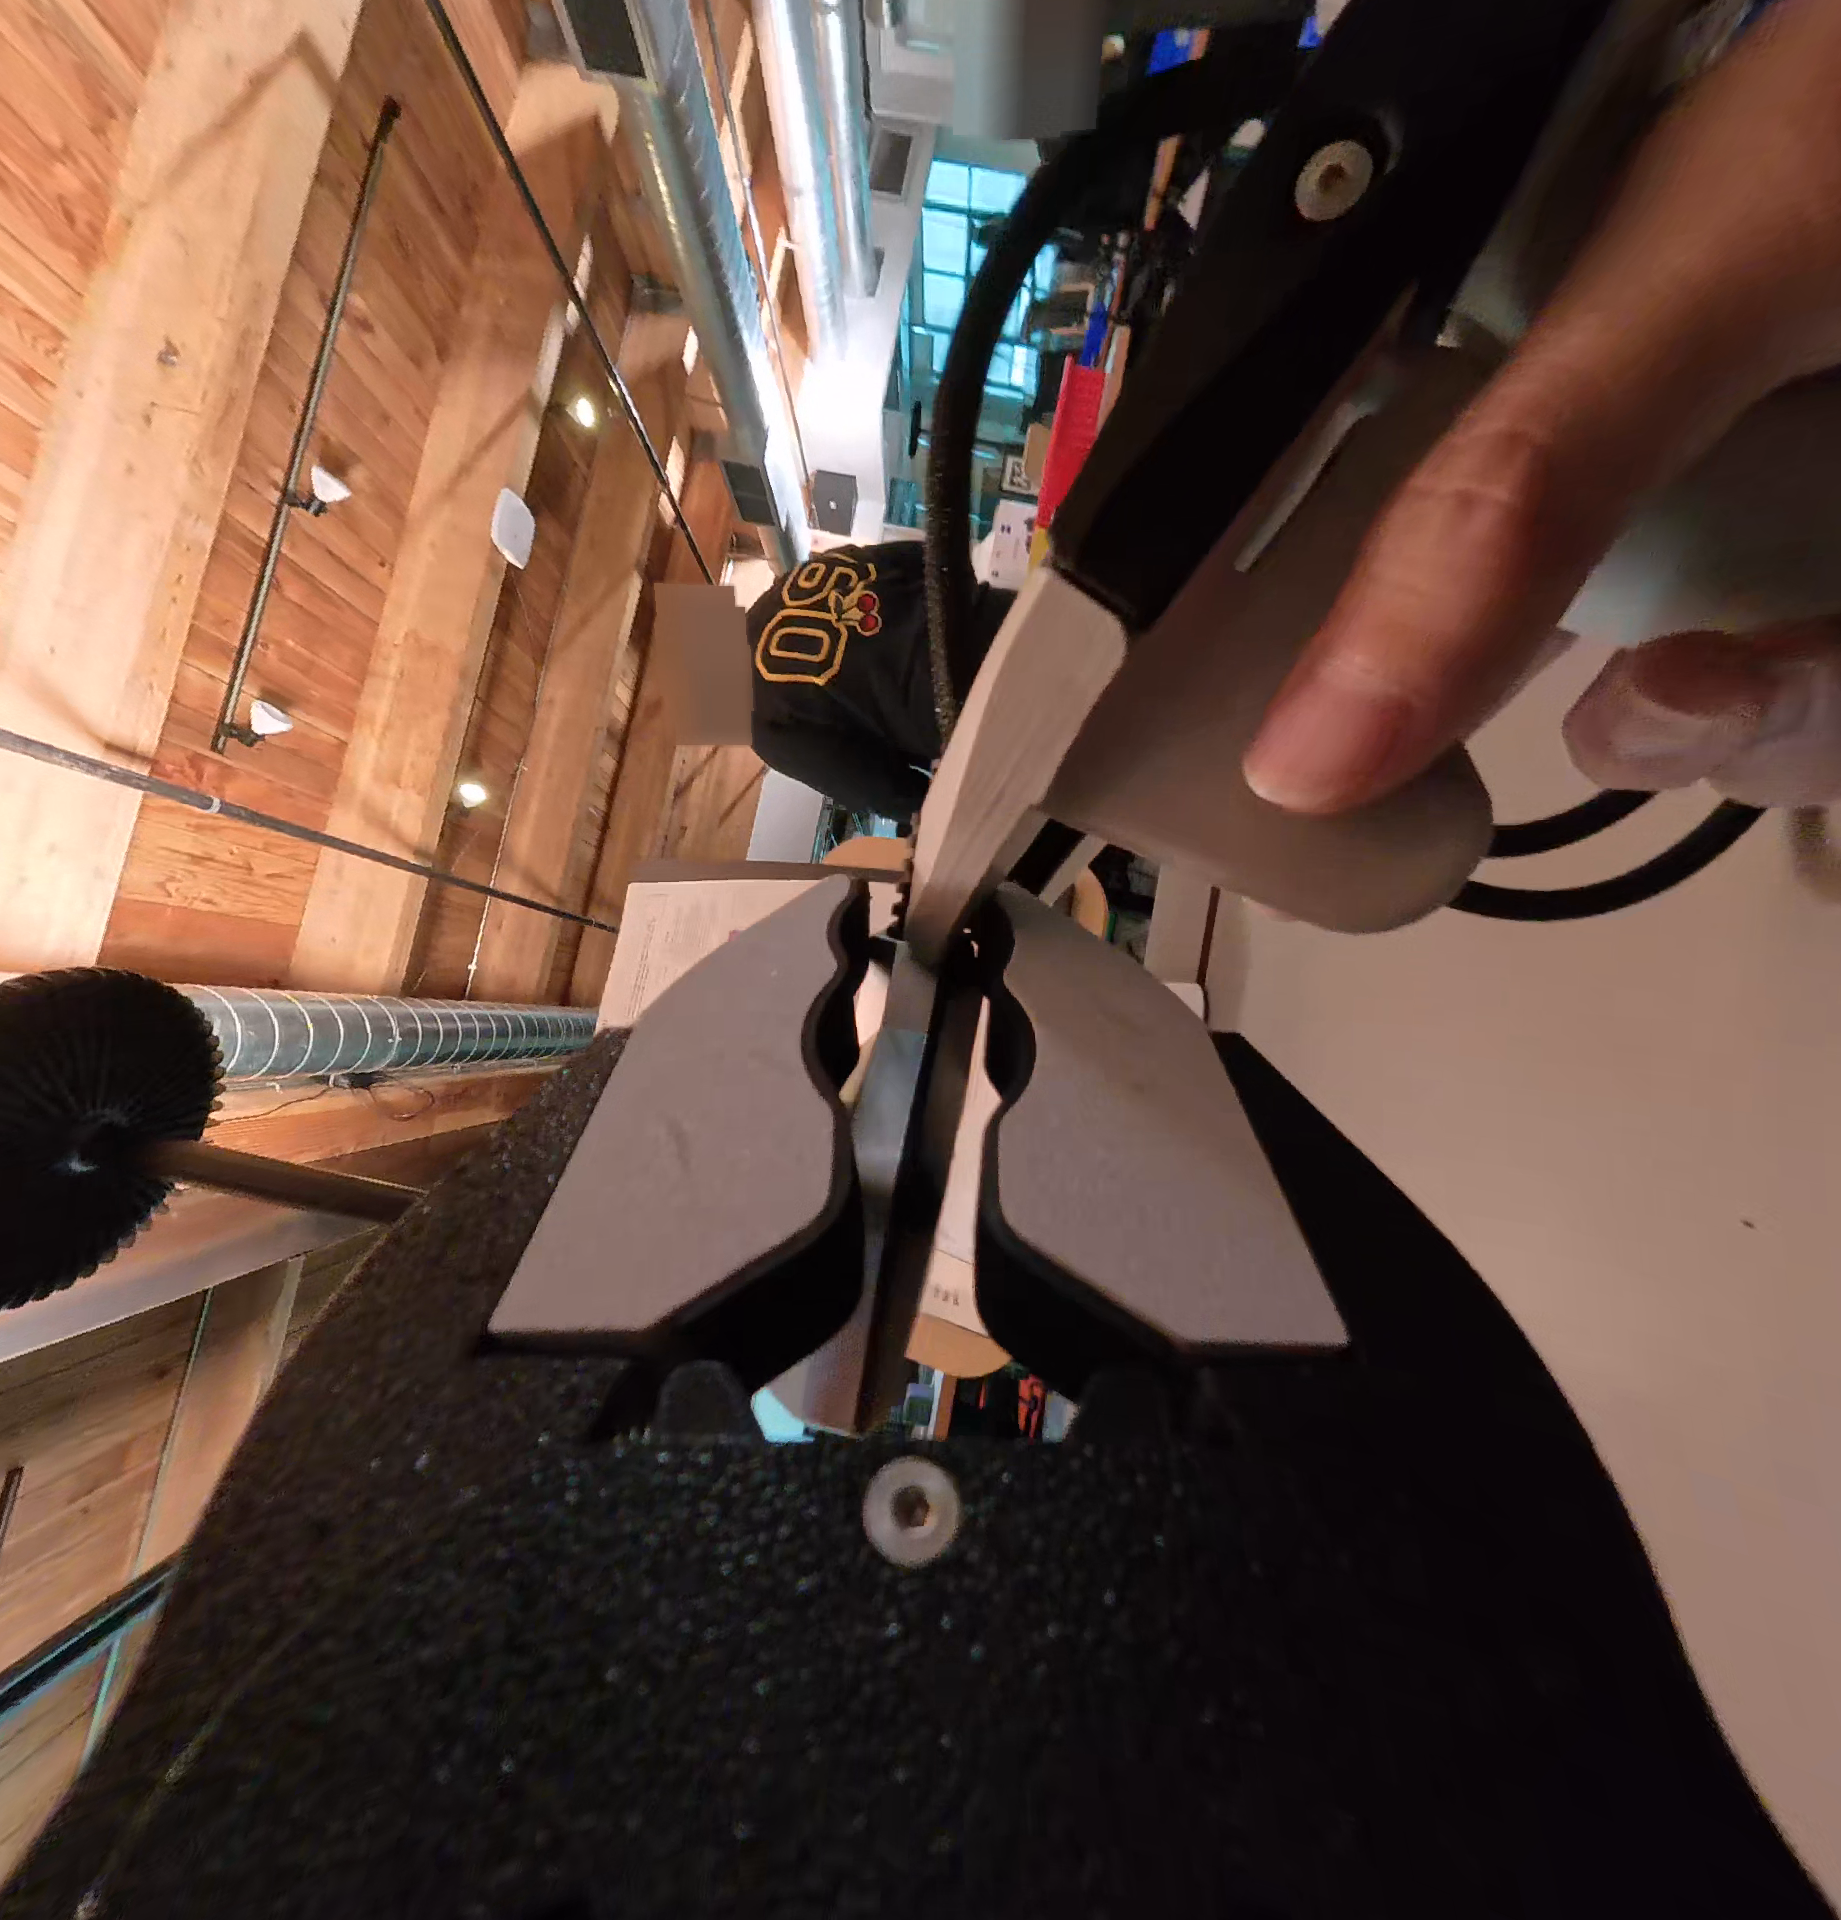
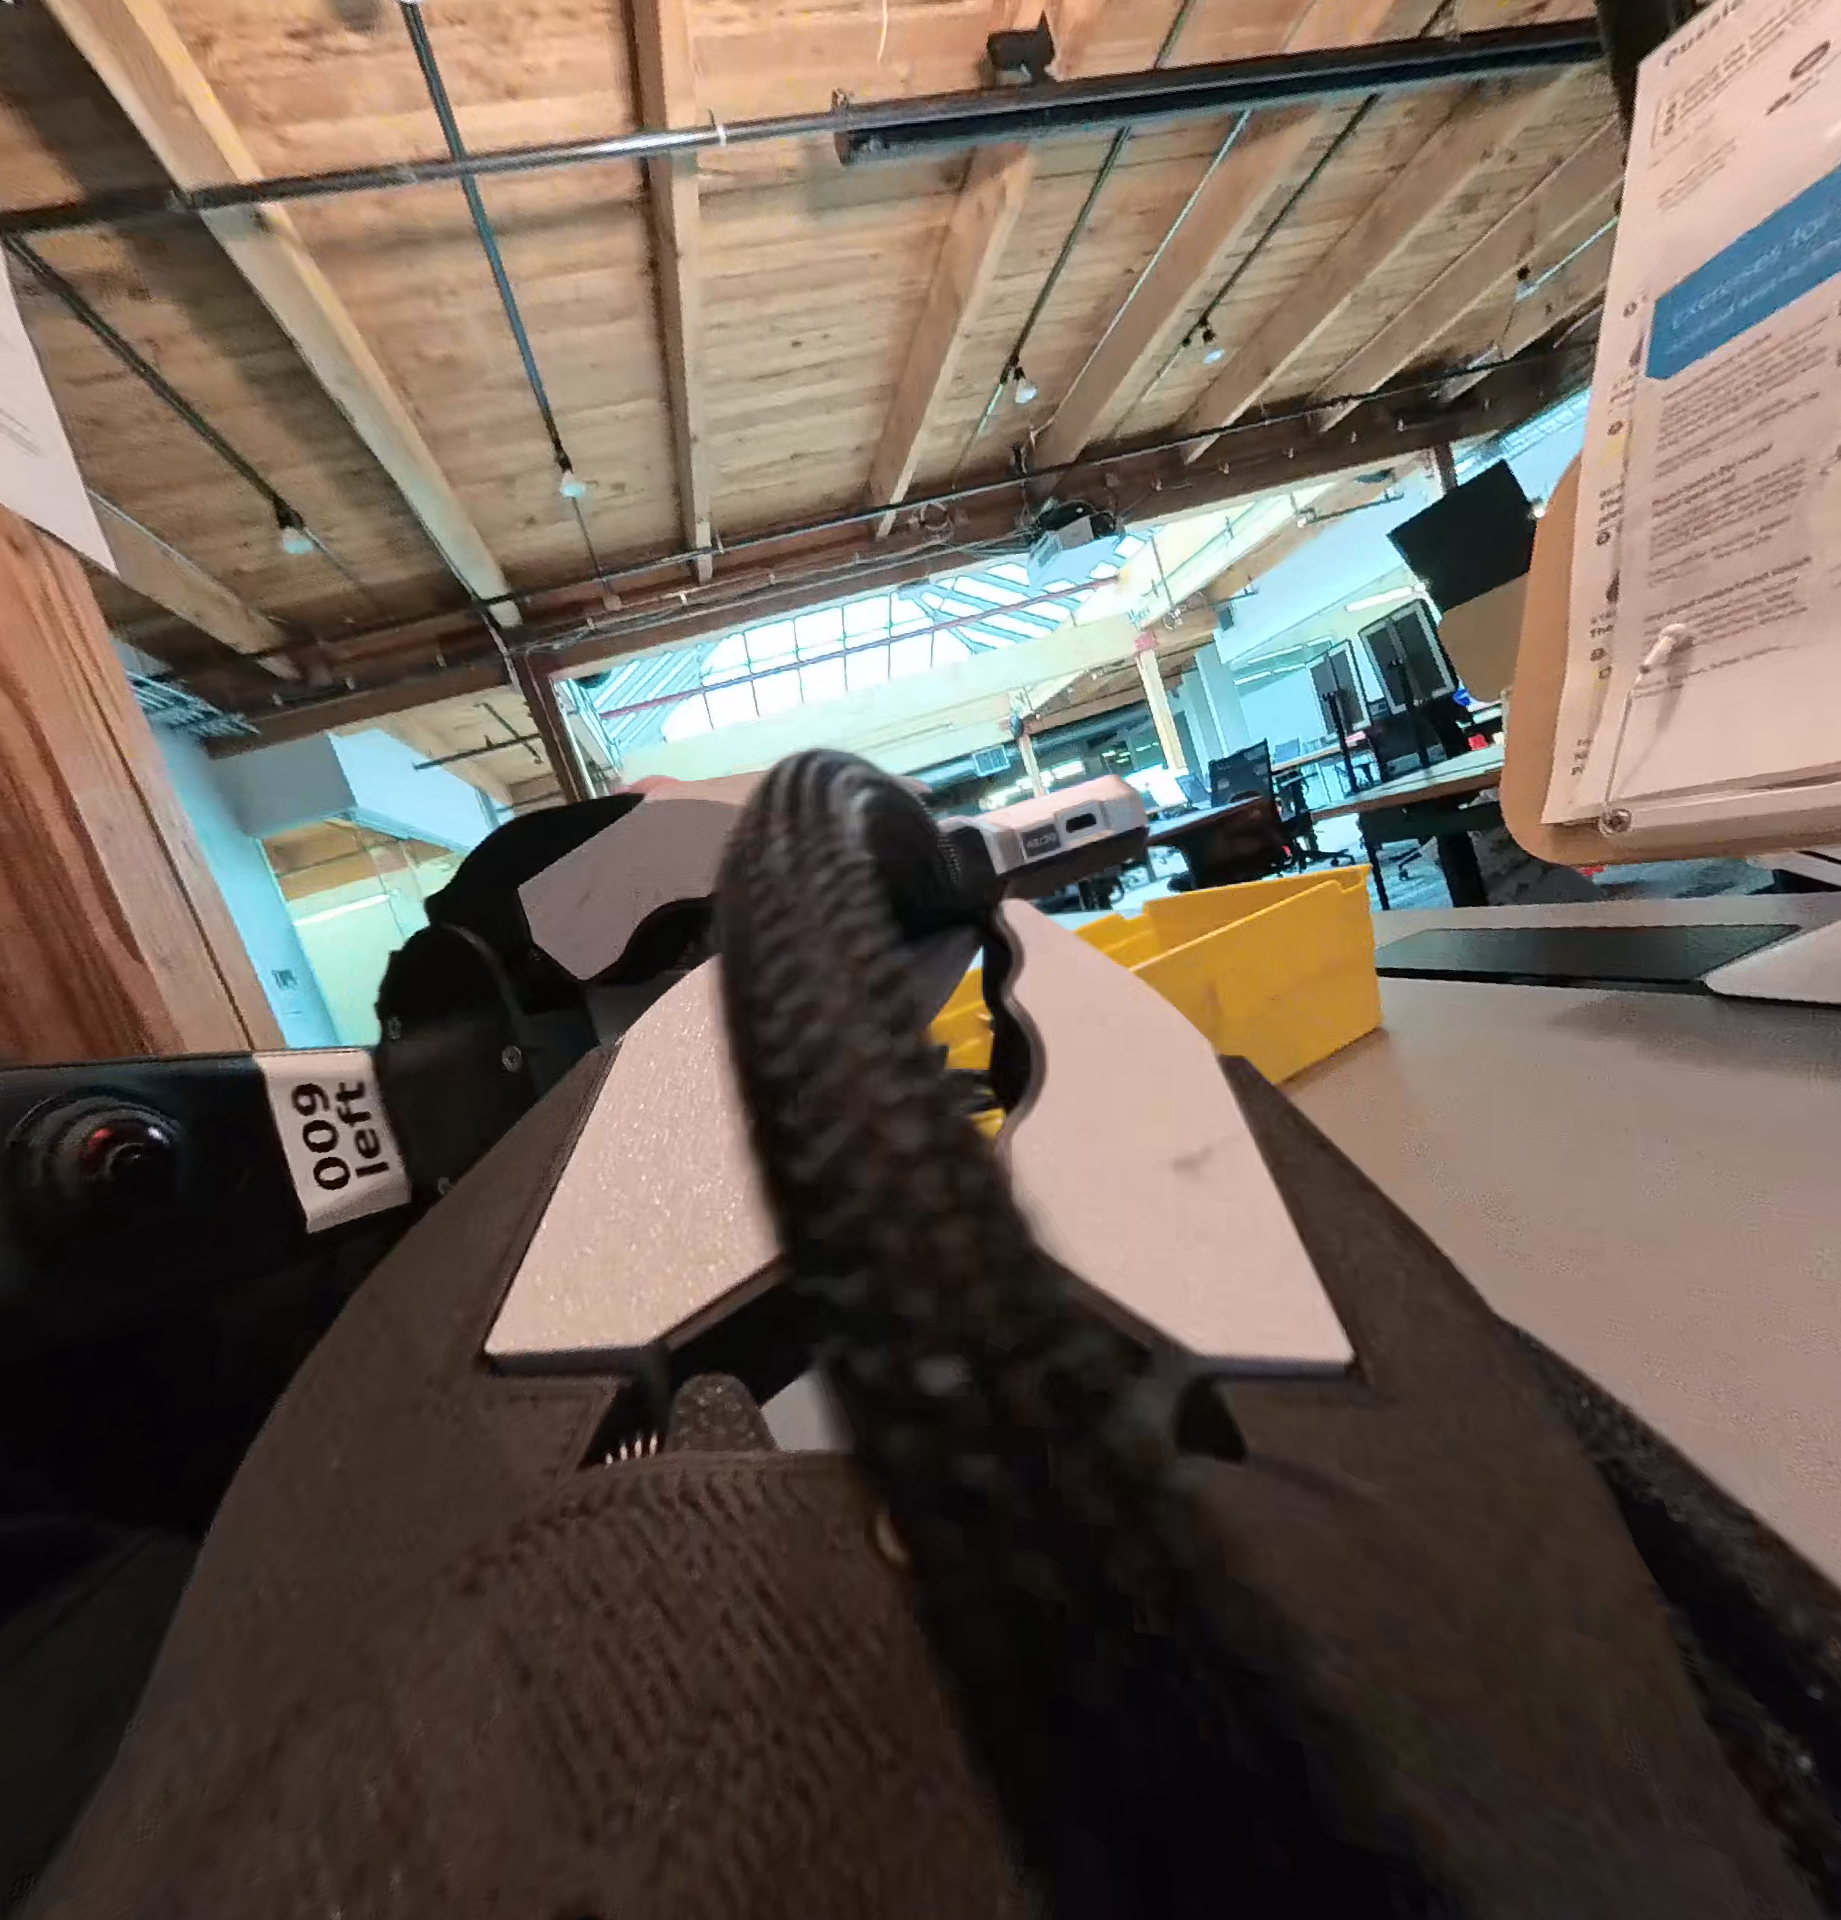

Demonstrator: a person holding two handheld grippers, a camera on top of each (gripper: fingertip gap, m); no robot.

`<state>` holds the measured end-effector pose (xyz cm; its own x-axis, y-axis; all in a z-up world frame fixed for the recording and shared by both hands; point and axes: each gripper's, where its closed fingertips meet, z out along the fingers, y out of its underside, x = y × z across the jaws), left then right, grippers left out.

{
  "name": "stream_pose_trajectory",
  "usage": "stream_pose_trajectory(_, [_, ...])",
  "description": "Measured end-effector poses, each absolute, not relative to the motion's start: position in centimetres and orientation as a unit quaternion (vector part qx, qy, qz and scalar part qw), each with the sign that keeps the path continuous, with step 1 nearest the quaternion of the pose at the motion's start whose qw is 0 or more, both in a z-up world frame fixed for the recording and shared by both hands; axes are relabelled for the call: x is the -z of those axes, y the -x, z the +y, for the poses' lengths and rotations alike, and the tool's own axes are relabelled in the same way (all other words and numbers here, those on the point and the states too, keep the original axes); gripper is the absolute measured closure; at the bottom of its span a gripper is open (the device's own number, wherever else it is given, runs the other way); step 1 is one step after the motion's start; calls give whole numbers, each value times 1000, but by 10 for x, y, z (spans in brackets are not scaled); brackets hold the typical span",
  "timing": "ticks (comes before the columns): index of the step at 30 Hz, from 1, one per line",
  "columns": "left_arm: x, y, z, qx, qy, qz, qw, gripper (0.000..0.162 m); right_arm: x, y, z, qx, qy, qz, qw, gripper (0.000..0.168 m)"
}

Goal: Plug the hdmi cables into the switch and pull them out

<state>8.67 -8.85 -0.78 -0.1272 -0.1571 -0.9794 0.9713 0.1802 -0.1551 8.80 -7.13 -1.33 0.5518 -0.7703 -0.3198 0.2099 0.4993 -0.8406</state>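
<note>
In the left wrist view my left gripper point(image 1: 921, 935) is shut on the thin grey switch point(image 1: 895, 1143), seen edge-on between its pads. A finger point(image 1: 1009, 727) of the right gripper, held by a hand point(image 1: 1467, 540), reaches down to the switch's far end. In the right wrist view my right gripper point(image 2: 864, 925) is shut on a black braided HDMI cable point(image 2: 854, 1039). The cable curls over so its plug end meets the silver switch point(image 2: 1061, 826). I cannot tell whether the plug is seated. The left gripper point(image 2: 583, 904) holds the switch from the left.
A yellow bin point(image 2: 1259, 966) stands on the grey table point(image 2: 1570, 1195) just beyond the grippers. A stand with a printed sheet point(image 2: 1726, 468) is at the right and a wooden post point(image 2: 64, 831) at the left. Two more black cables point(image 1: 1602, 842) trail over the table.
</note>
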Motion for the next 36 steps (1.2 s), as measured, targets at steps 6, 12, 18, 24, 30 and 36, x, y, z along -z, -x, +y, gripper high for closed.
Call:
stream_pose_trajectory(6, [6, -84, -68, 546, -366, 548, 517, 139, 11, -85, -51, 303, 433, 321, 786, 150])
stream_pose_trajectory(12, [8, -88, -59, 538, -366, 525, 548, 143, 14, -89, -43, 297, 432, 327, 786, 145])
stream_pose_trajectory(18, [12, -87, -65, 534, -381, 530, 537, 143, 0, -84, -60, 364, 374, 327, 788, 105])
stream_pose_trajectory(24, [14, -83, -71, 542, -380, 535, 526, 143, 14, -85, -57, 355, 439, 328, 757, 137])
stream_pose_trajectory(30, [11, -76, -84, 551, -380, 526, 524, 143, 12, -85, -65, 380, 424, 337, 750, 135])
stream_pose_trajectory(36, [13, -71, -97, 570, -360, 547, 496, 143, 10, -80, -79, 396, 403, 339, 752, 135])
